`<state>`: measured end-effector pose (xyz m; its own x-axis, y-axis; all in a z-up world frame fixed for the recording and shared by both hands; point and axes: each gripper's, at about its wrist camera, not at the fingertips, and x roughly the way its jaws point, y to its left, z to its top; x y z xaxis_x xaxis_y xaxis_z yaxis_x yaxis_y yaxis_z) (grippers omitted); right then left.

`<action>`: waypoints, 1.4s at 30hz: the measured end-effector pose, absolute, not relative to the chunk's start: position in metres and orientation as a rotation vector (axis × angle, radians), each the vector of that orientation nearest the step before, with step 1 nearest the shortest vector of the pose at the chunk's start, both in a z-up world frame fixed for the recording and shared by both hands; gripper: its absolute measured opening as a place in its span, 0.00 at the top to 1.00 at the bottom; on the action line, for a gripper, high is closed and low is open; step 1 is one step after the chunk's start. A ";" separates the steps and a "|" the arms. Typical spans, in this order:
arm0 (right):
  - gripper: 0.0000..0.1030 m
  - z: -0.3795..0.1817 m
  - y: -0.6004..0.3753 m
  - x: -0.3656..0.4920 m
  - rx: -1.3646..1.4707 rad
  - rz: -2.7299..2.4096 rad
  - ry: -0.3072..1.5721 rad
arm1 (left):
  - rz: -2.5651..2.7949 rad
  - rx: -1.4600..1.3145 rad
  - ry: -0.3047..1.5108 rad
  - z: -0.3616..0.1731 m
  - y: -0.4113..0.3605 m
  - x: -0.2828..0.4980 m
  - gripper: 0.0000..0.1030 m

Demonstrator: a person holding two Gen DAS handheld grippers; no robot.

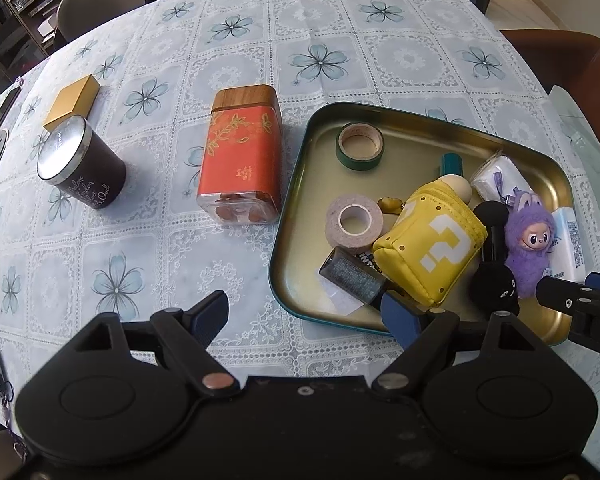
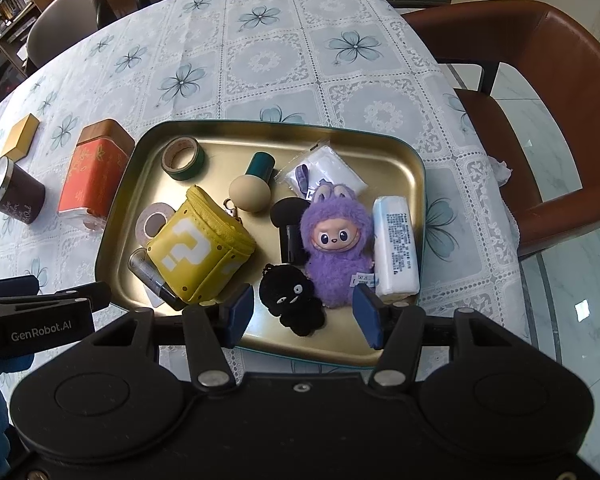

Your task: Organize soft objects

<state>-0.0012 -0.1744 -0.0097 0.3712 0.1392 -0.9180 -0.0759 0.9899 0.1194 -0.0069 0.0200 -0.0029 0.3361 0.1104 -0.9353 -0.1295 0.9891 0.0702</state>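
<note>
Left gripper [image 1: 306, 312] wide open — empty, right gripper [image 2: 303, 312] open, empty — above tray [image 2: 260, 132]

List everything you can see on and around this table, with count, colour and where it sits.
tray: one, gold inside, teal rim, on tablecloth
tape rolls: two, green and pale, tray's left side
pouch: one, yellow with question mark, in tray
purple plush: one, in tray
black plush: one, tray's near edge
tissue packs: two, white, tray's right side
sponge applicator: one, beige with teal handle, in tray
red tin: one, left of tray
dark candle jar: one, further left
gold box: one, behind jar
chair: one, brown, right
left gripper: fingers open, empty
right gripper: fingers open, over black plush
</note>
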 end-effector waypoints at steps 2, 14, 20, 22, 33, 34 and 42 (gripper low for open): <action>0.47 -0.010 -0.174 -0.001 0.061 0.137 1.184 | 0.155 -0.018 1.217 -0.002 0.019 -0.007 0.20; 0.47 -0.013 -0.176 -0.001 0.068 0.132 1.193 | 0.139 -0.032 1.230 -0.005 0.017 -0.004 0.20; 0.47 -0.013 -0.177 0.000 0.071 0.129 1.196 | 0.135 -0.028 1.236 -0.007 0.016 -0.003 0.19; 0.47 -0.013 -0.177 0.000 0.069 0.129 1.196 | 0.135 -0.027 1.237 -0.007 0.015 -0.003 0.19; 0.47 -0.014 -0.177 0.000 0.074 0.127 1.197 | 0.128 -0.018 1.246 -0.009 0.013 -0.003 0.19; 0.47 -0.014 -0.177 0.000 0.075 0.126 1.198 | 0.126 -0.017 1.246 -0.009 0.013 -0.003 0.19; 0.47 -0.014 -0.179 0.001 0.077 0.122 1.199 | 0.126 -0.013 1.248 -0.010 0.012 -0.004 0.19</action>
<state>0.0005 -0.1795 -0.0143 0.3581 0.1352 -0.9238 -0.0535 0.9908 0.1243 -0.0040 0.0123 -0.0096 0.3112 0.0878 -0.9463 -0.1026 0.9930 0.0585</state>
